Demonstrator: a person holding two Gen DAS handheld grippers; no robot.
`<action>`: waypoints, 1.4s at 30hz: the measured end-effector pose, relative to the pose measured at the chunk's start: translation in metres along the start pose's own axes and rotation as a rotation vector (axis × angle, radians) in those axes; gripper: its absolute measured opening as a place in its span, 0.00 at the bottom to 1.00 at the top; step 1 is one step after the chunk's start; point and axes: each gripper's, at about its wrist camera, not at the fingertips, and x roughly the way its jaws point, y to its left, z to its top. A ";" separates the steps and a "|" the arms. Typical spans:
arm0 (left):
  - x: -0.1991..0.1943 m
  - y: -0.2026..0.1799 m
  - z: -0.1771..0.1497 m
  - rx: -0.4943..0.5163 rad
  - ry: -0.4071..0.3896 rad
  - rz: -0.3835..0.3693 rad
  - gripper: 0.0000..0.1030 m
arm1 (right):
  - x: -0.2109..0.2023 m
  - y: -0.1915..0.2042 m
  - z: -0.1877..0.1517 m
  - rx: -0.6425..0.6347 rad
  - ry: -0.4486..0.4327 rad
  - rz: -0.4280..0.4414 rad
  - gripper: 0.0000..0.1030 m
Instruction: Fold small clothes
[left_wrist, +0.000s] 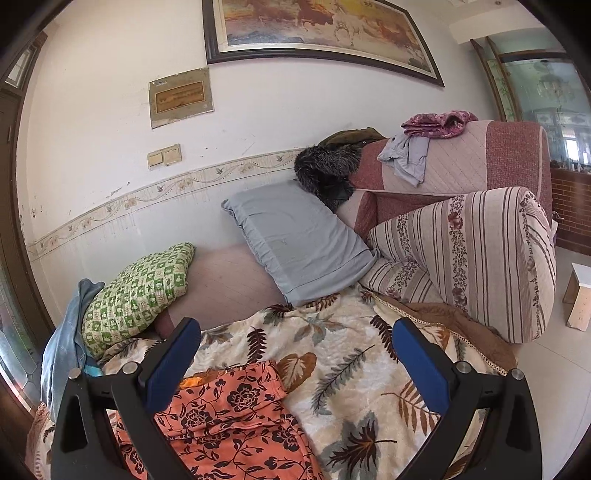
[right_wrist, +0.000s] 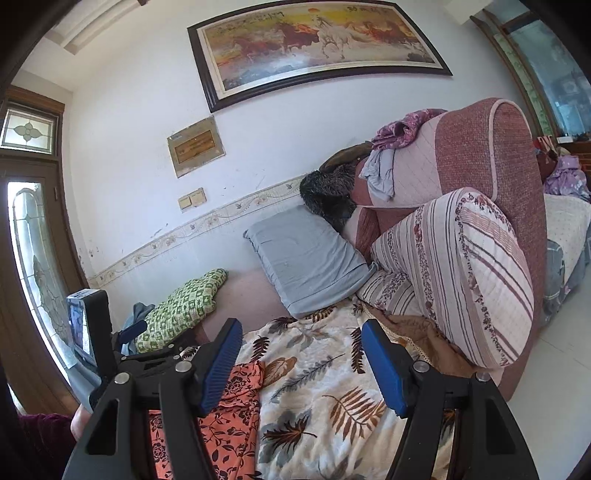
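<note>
Daylight fills a white-walled room where a framed horse painting hangs at 12 o'clock above a floral border strip and a pair of yellowed wall switches. A pink-red sofa with a striped cushion and a grey pillow stands at 3 o'clock; a stained-glass door sits at 9 o'clock, pale floor tiles at 4.
</note>
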 end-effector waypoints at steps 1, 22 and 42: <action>-0.002 0.001 0.000 0.002 0.000 0.000 1.00 | -0.001 0.001 0.001 0.002 -0.003 0.002 0.69; 0.010 0.082 -0.034 -0.052 0.080 0.211 1.00 | 0.063 0.036 0.009 0.050 0.054 0.150 0.69; 0.026 0.073 -0.041 -0.161 0.155 0.130 1.00 | 0.040 0.031 -0.002 -0.008 0.113 0.014 0.69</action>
